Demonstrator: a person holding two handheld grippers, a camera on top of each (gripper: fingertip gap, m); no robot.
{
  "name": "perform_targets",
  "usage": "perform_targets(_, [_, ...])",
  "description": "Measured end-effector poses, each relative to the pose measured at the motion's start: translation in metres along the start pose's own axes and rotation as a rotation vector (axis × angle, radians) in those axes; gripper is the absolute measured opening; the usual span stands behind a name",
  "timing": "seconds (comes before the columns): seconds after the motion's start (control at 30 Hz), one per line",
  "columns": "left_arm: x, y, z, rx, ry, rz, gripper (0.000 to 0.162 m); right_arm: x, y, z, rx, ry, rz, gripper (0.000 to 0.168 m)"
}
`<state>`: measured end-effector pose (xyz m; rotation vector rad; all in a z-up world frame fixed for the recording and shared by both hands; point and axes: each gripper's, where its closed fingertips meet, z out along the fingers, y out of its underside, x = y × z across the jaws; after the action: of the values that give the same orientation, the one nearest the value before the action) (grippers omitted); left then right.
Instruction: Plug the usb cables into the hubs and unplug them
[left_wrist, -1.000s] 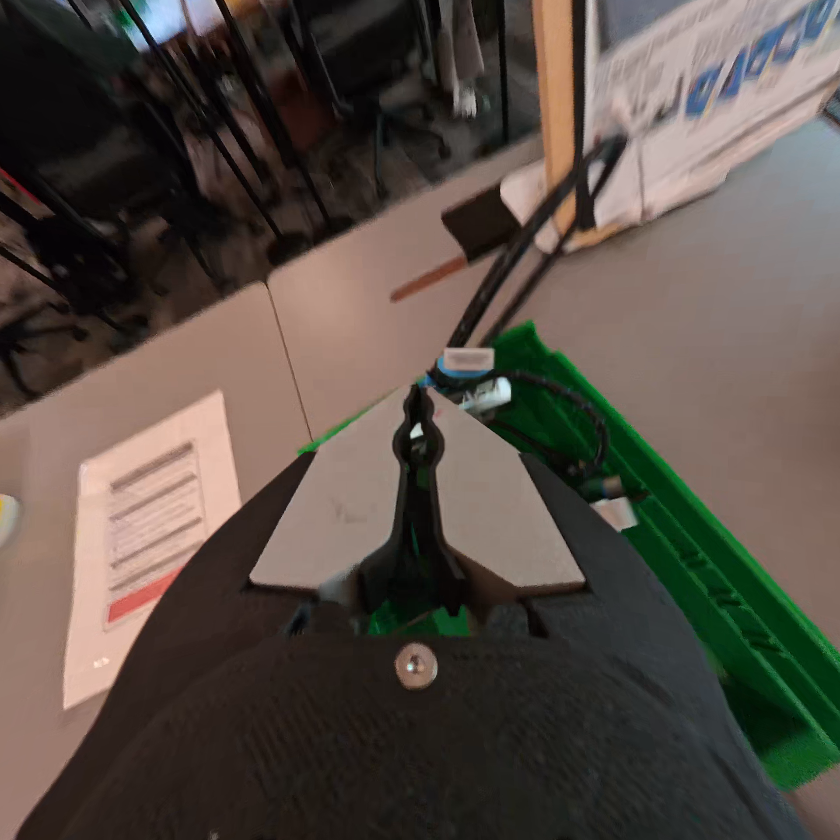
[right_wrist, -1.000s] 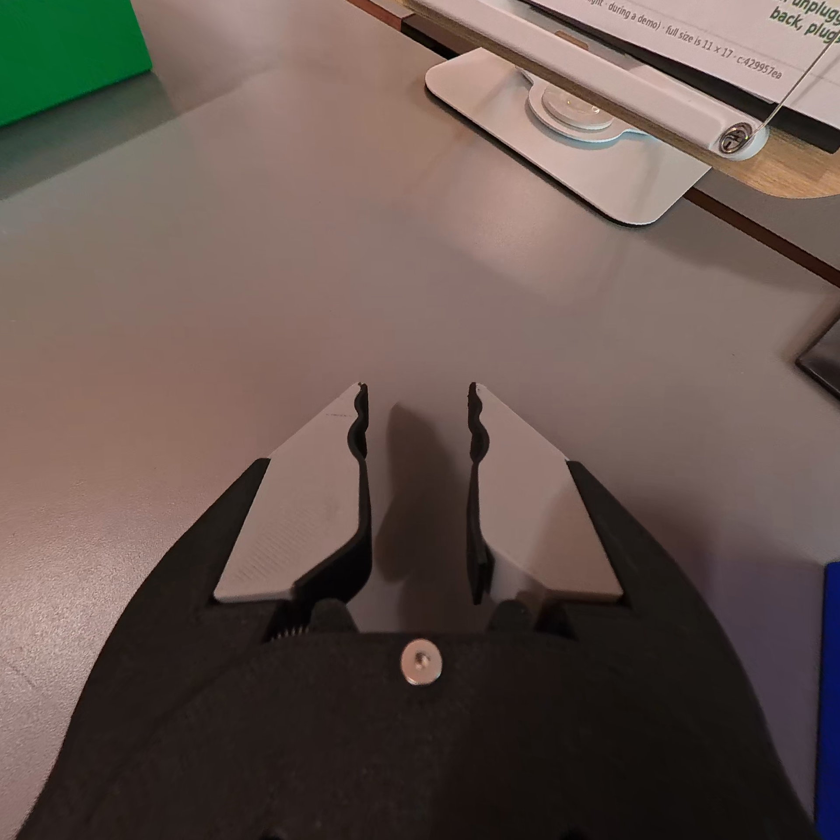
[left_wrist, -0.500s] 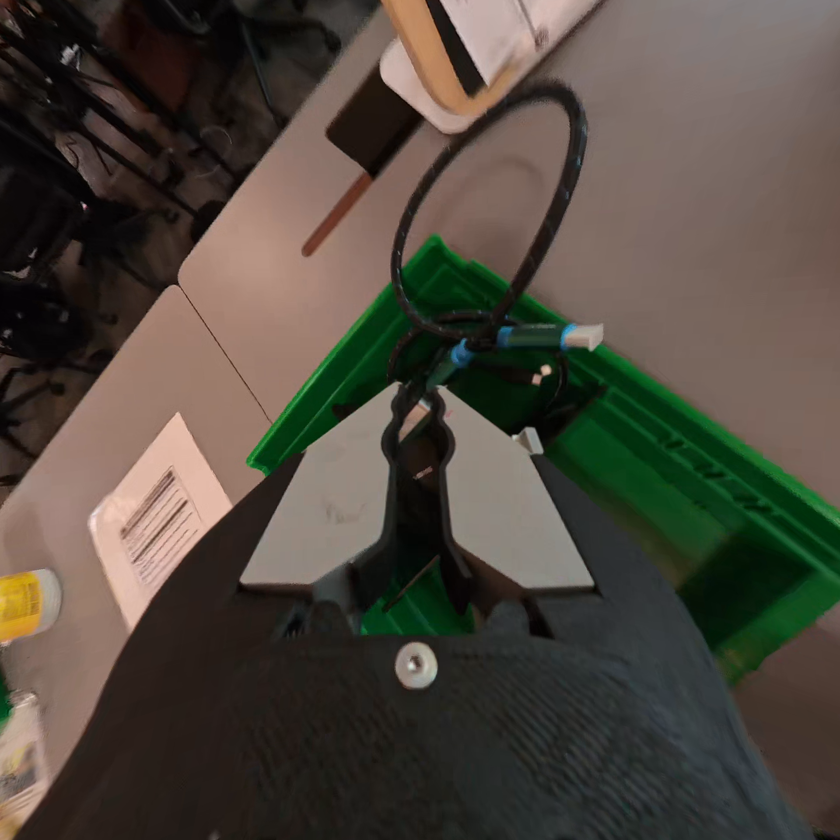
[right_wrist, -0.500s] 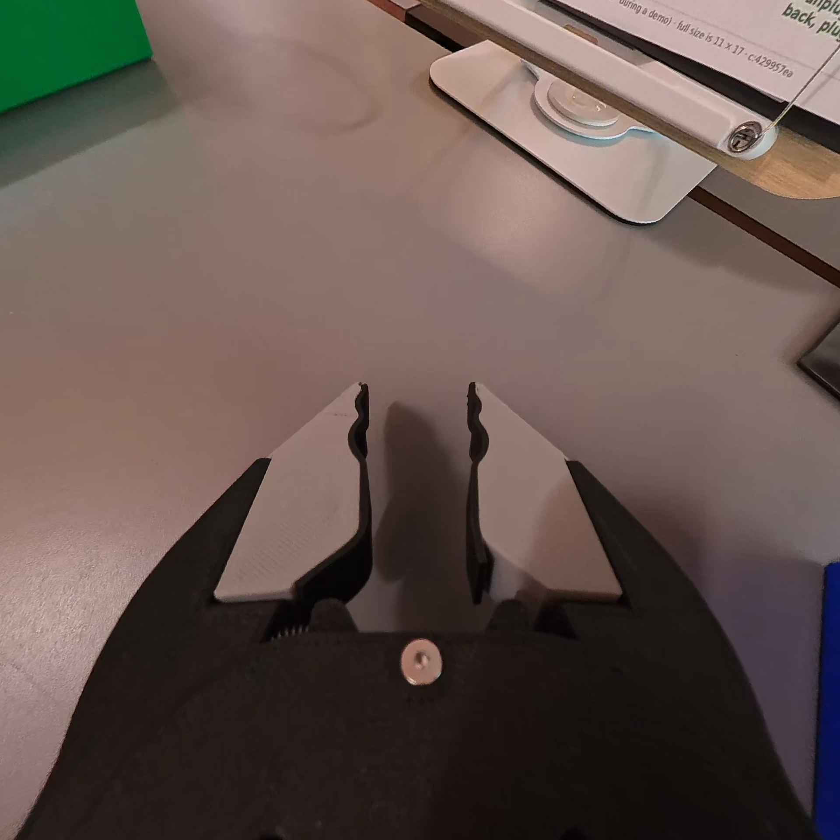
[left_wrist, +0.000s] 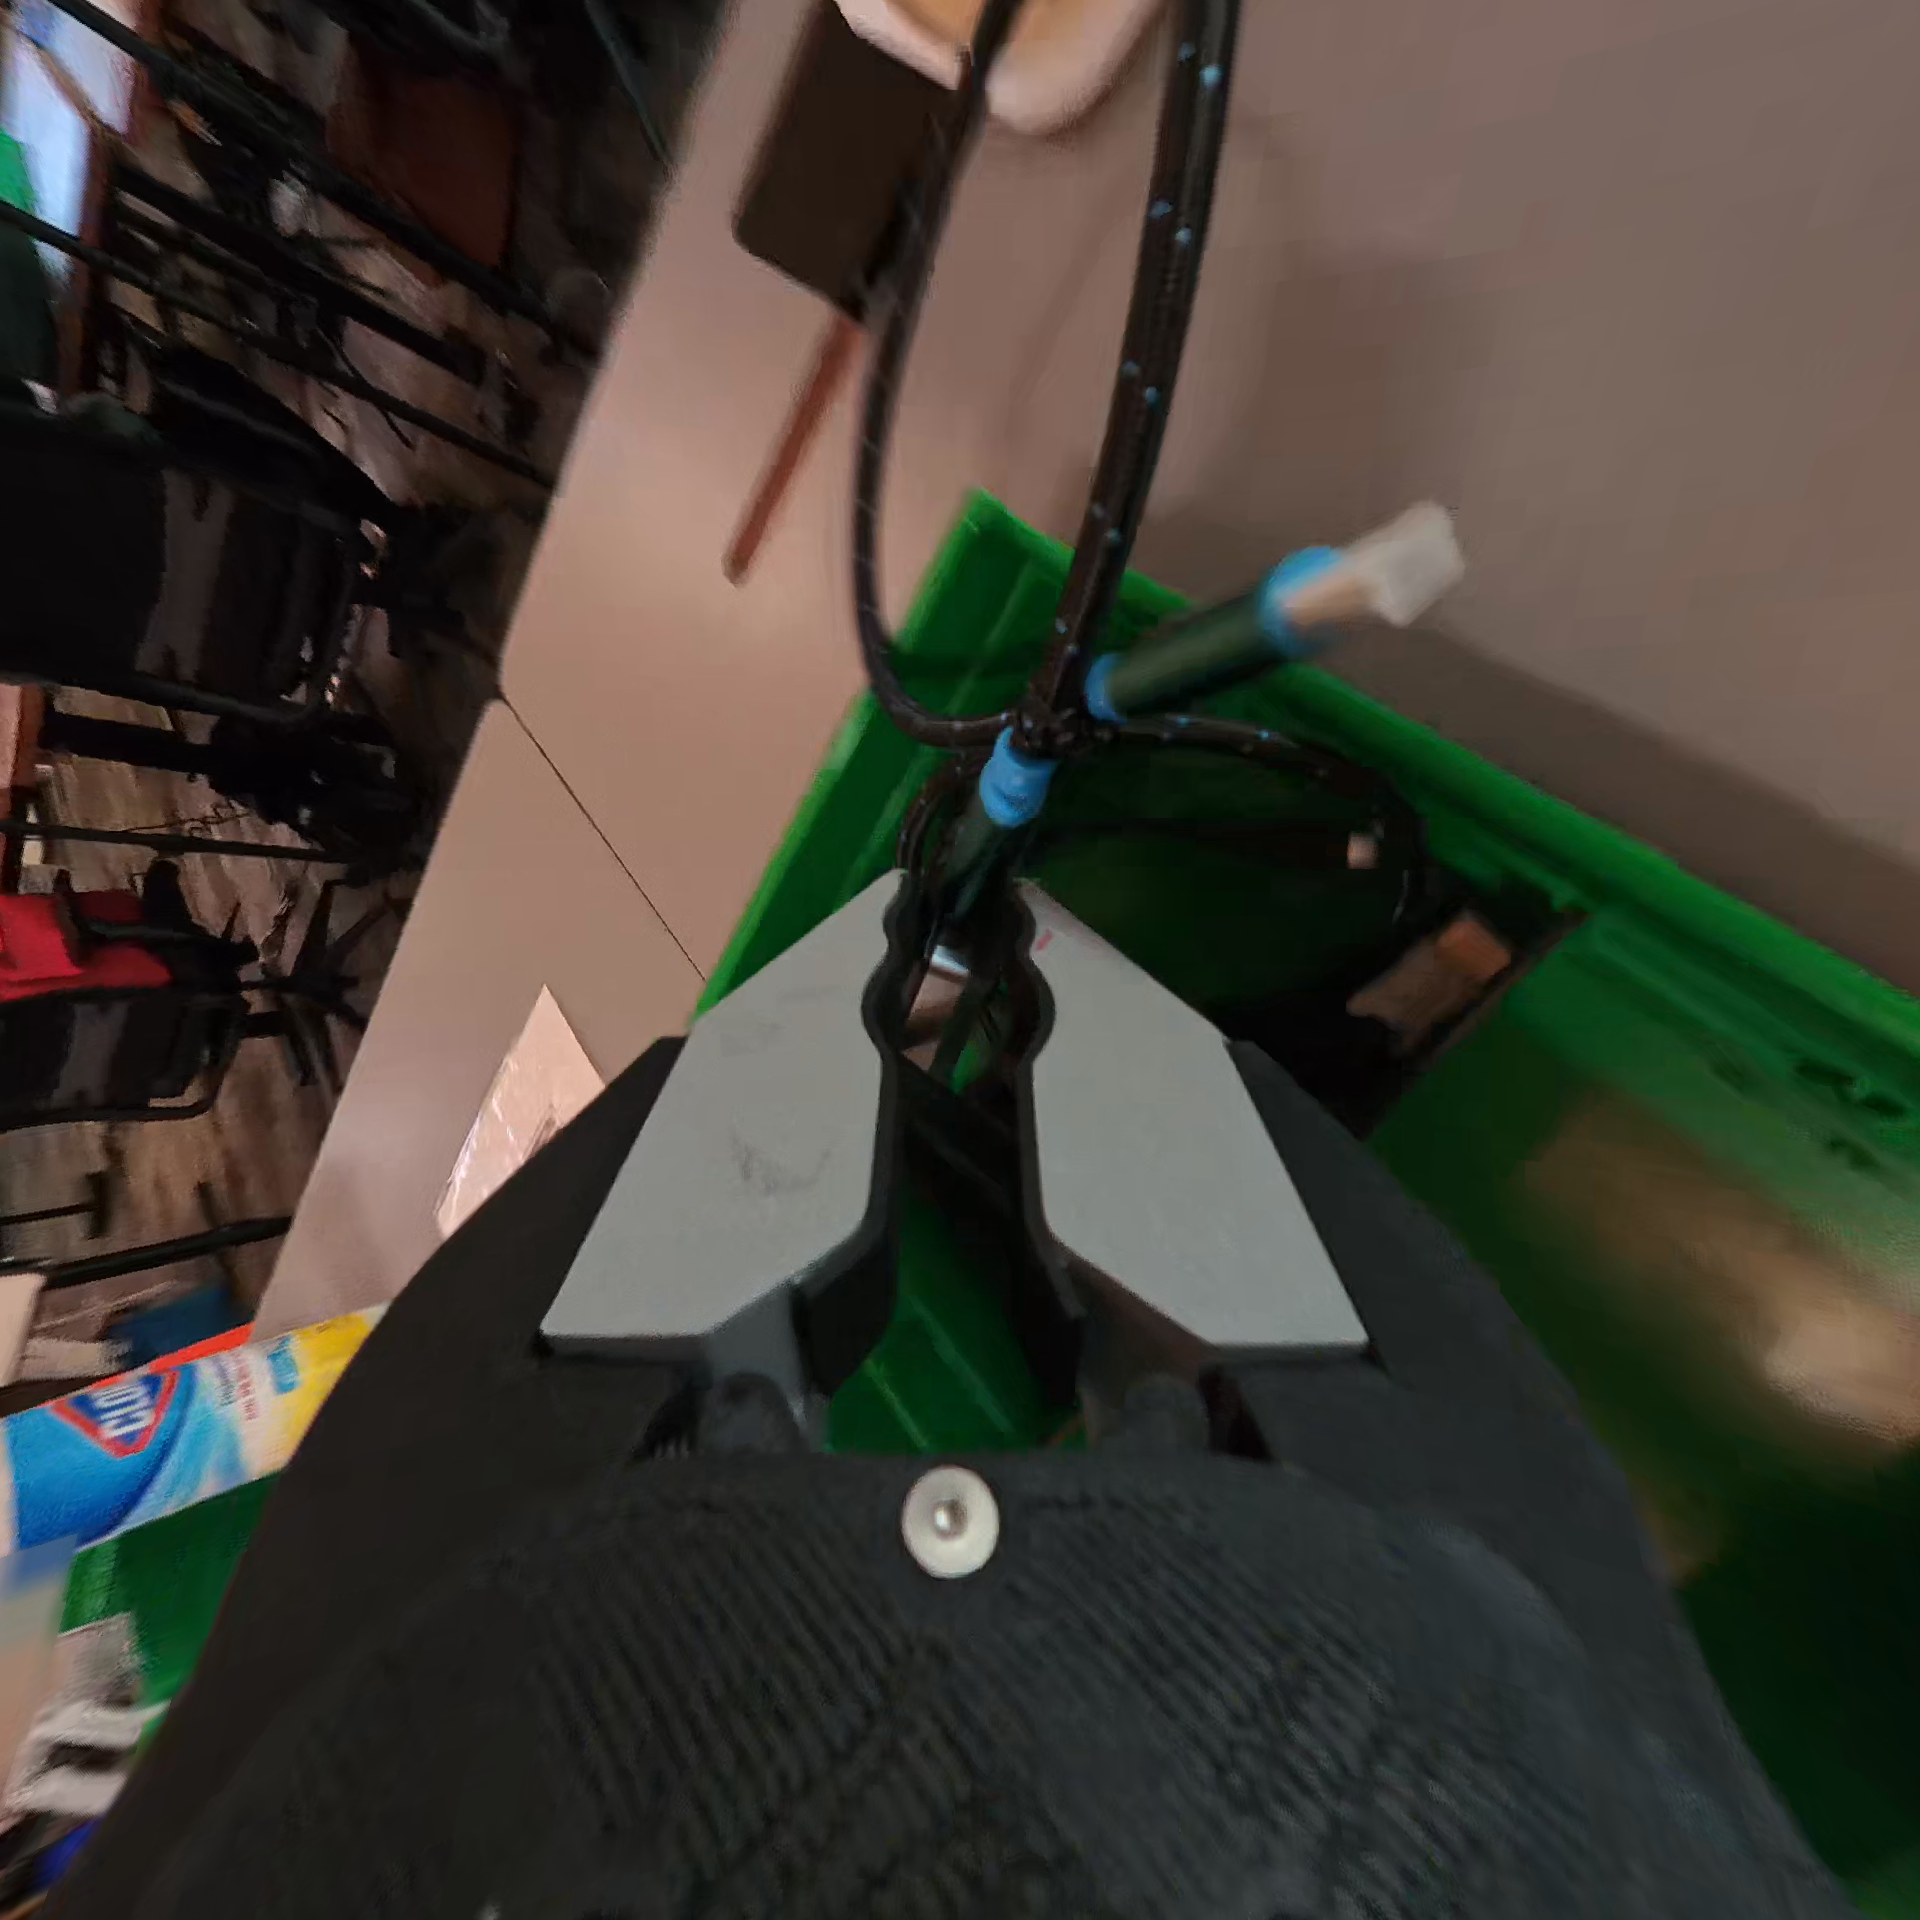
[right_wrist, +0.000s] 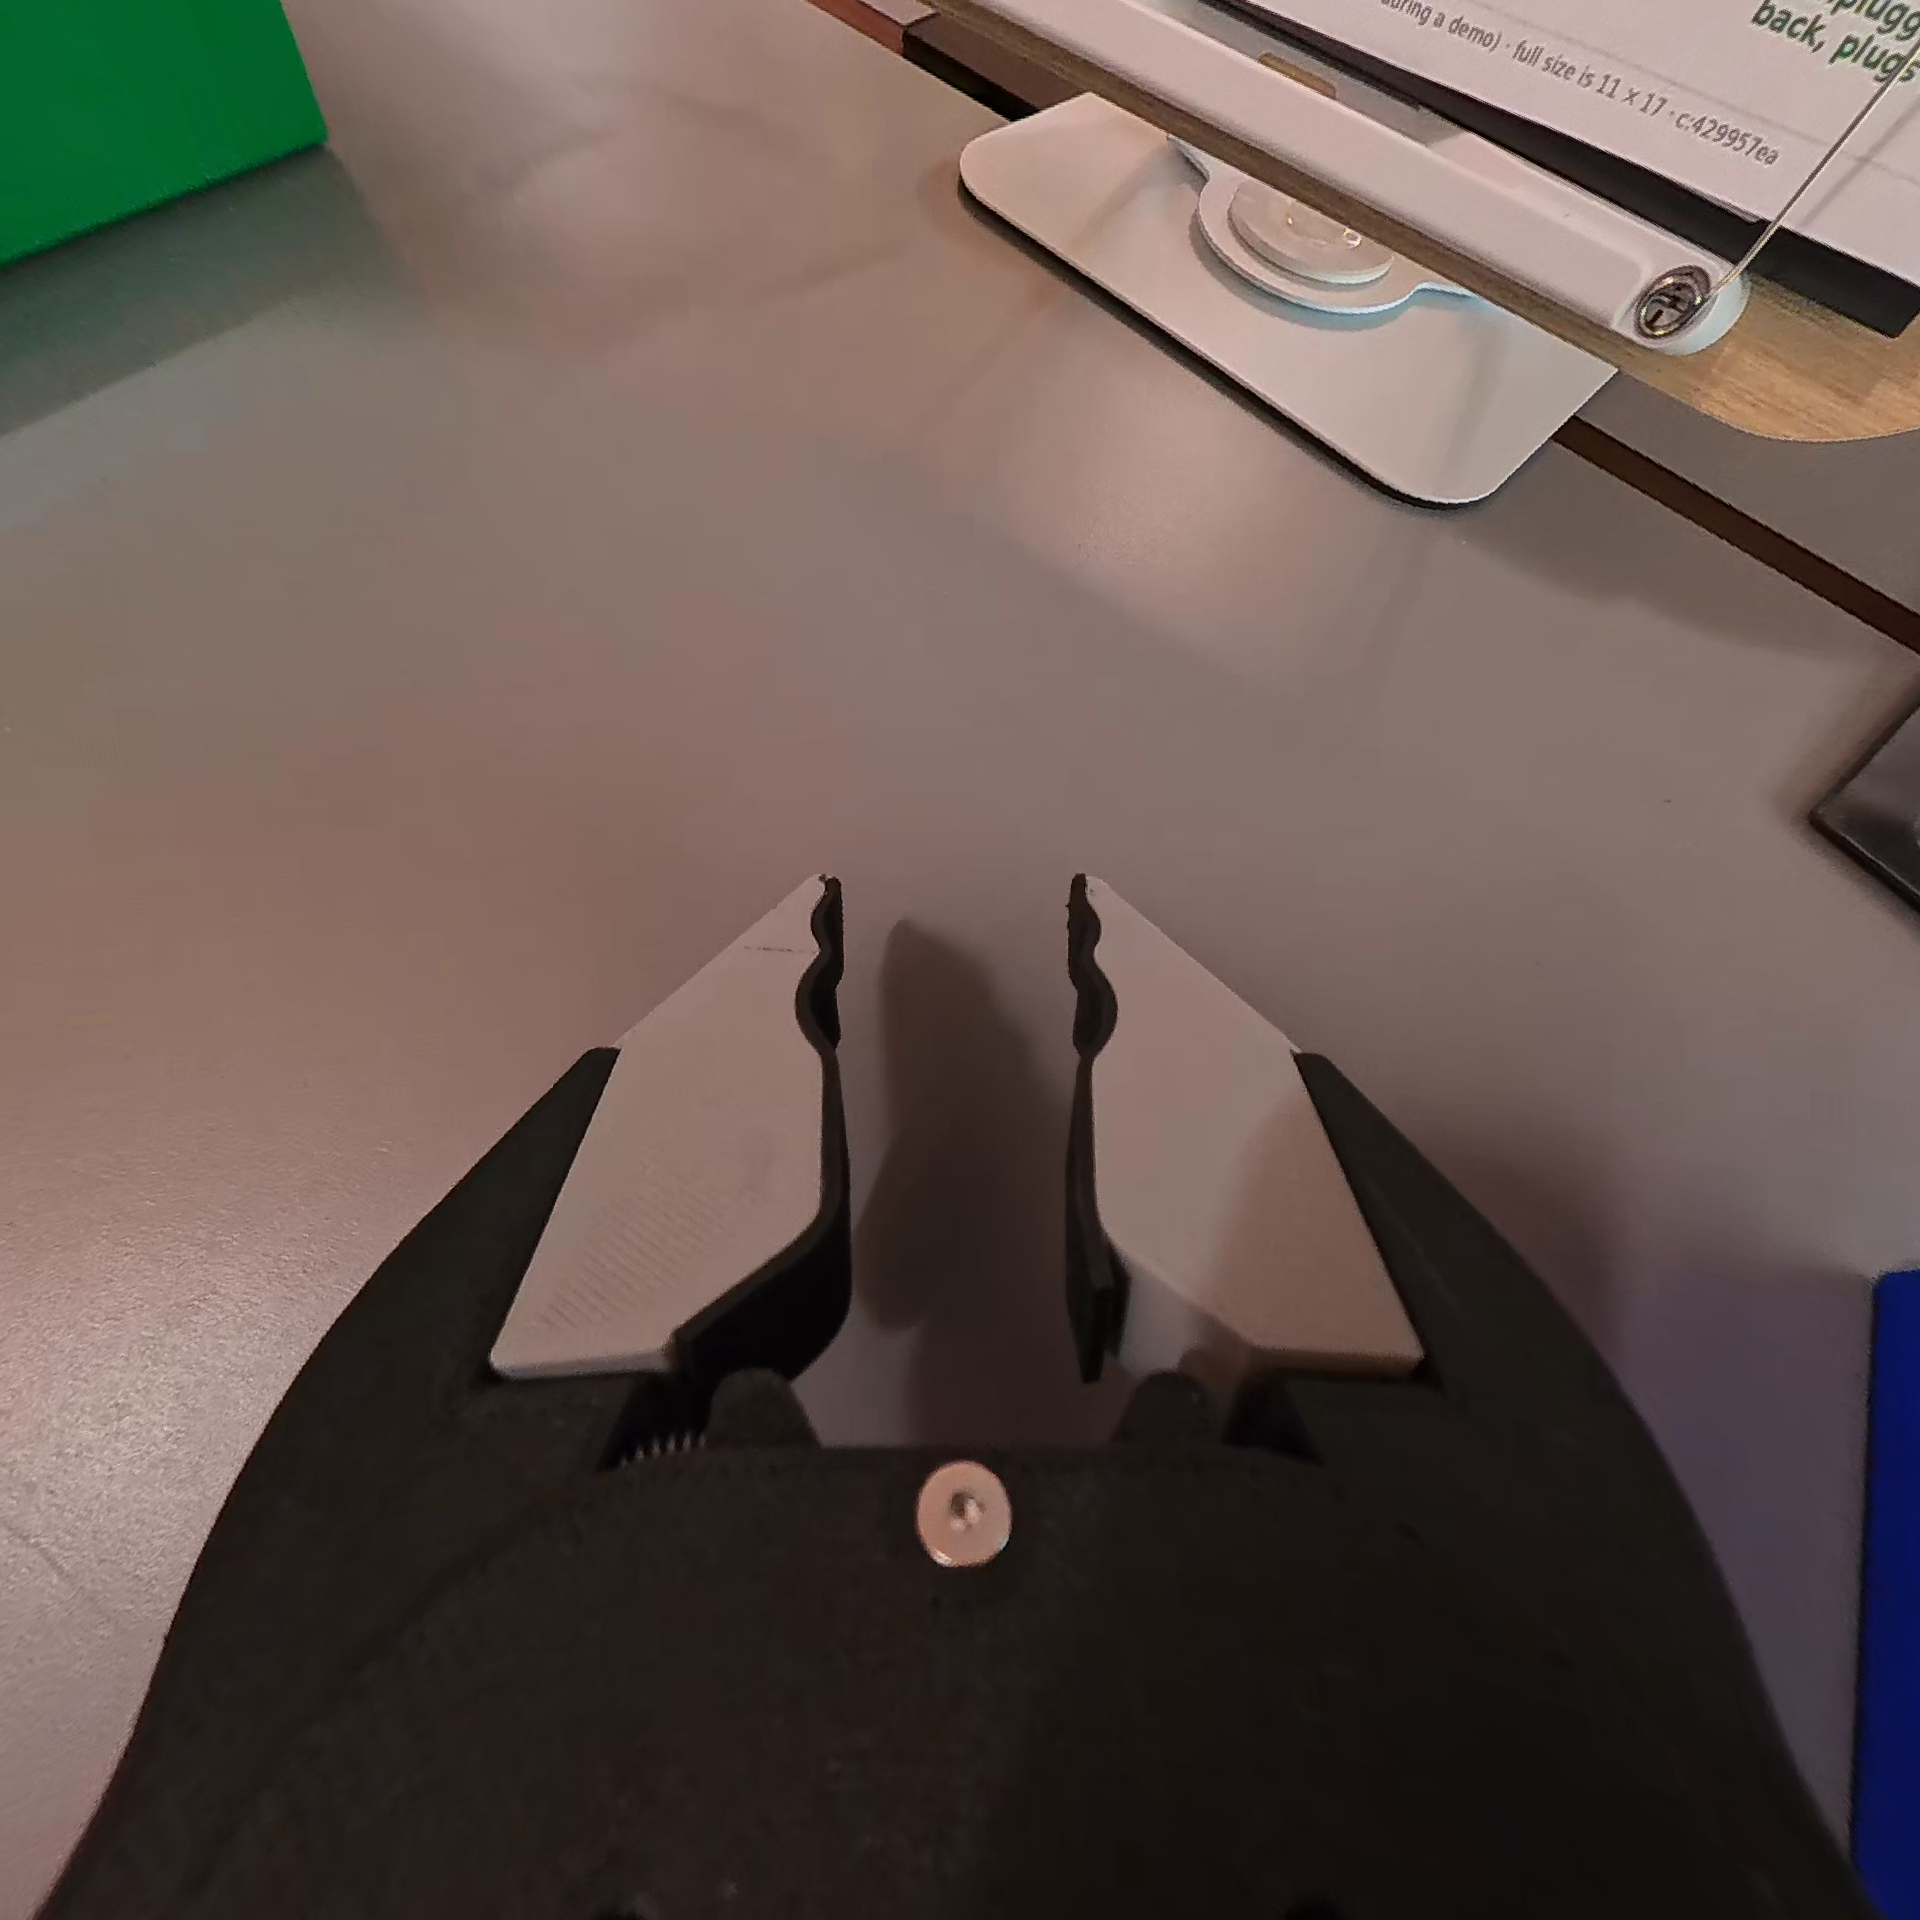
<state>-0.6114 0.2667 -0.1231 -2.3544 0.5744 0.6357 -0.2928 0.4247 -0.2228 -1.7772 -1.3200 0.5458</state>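
Cable (left_wrist: 1158, 301) now higher above bin (left_wrist: 1621, 831), left gripper (left_wrist: 961, 914) clamping it; right gripper (right_wrist: 954, 894) agape.

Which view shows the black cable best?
The left wrist view: the cable is clamped in the shut left tongs, looping up over the green bin, one blue-collared plug sticking out. The right wrist view shows none of it, only the open right tongs over the table.
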Motion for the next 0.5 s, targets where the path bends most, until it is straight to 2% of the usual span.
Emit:
perform_targets(0.1, [-0.027, -0.014, -0.025, 0.104, -0.005, -0.177, 0.013, 0.000, 0.000, 0.000, 0.000, 0.000, 0.002, 0.040])
perform_targets(0.23, [-0.065, -0.010, -0.051, 0.178, -0.005, -0.478, 0.013, -0.002, 0.001, 0.001, -0.007, -0.004, -0.008, 0.041])
perform_targets(0.33, [-0.073, -0.012, -0.064, 0.330, 0.154, -0.774, 0.008, -0.004, 0.001, 0.001, -0.008, -0.004, -0.019, 0.040])
perform_targets(0.37, [-0.069, -0.011, -0.066, 0.356, 0.208, -0.803, 0.008, -0.004, 0.001, 0.001, -0.007, -0.004, -0.020, 0.040])
perform_targets(0.5, [-0.065, -0.004, -0.071, 0.370, 0.171, -0.747, 0.009, -0.005, 0.001, 0.001, -0.007, -0.007, -0.017, 0.040])
